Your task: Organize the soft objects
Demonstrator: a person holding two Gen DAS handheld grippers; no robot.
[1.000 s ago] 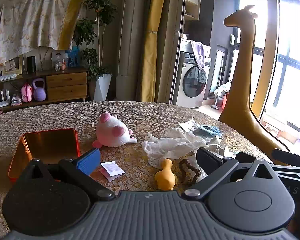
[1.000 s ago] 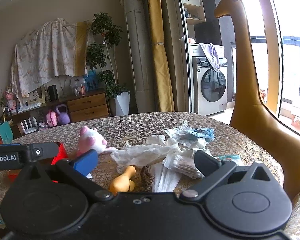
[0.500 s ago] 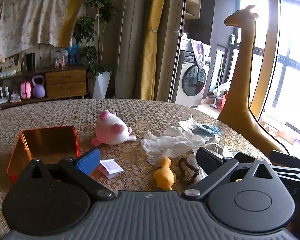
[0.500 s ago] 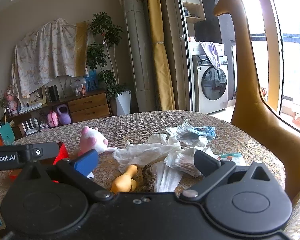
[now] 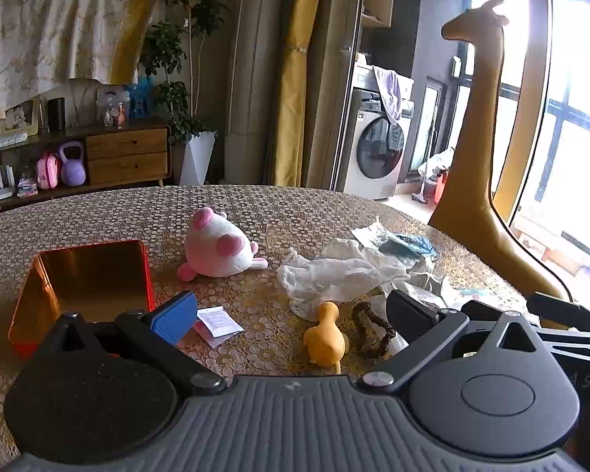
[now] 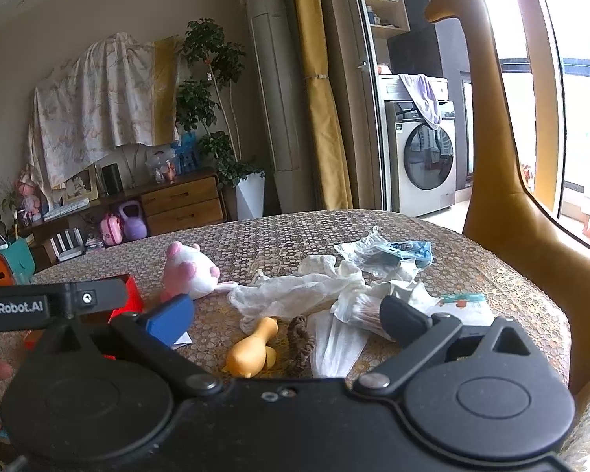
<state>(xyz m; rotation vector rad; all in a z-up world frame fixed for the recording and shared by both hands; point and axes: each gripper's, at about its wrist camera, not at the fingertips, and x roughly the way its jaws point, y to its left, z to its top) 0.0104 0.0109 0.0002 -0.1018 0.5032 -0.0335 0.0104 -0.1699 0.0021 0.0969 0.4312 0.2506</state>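
A pink and white plush toy [image 5: 216, 251] [image 6: 188, 271] lies on the table beyond an open red tin [image 5: 84, 279] at the left. A yellow rubber duck [image 5: 326, 336] [image 6: 253, 348] and a brown hair tie [image 5: 371, 328] [image 6: 299, 340] lie near the front edge. White crumpled gloves [image 5: 334, 275] [image 6: 295, 291] sit behind them. My left gripper [image 5: 291, 312] stands open above the duck, holding nothing. My right gripper [image 6: 285, 316] is also open, over the duck and hair tie. The left gripper's arm [image 6: 51, 305] shows at the left of the right wrist view.
A slip of paper [image 5: 218, 322] lies beside the tin. Plastic packets [image 6: 393, 253], a brush in a wrapper [image 6: 364, 310] and a flat white mask [image 6: 334, 344] clutter the right side. A tall yellow giraffe figure [image 5: 476, 157] stands past the table's right edge.
Both views have shifted slightly; the left camera has risen a little and eased nearer the table's objects. Both grippers stay open and nothing on the table has moved.
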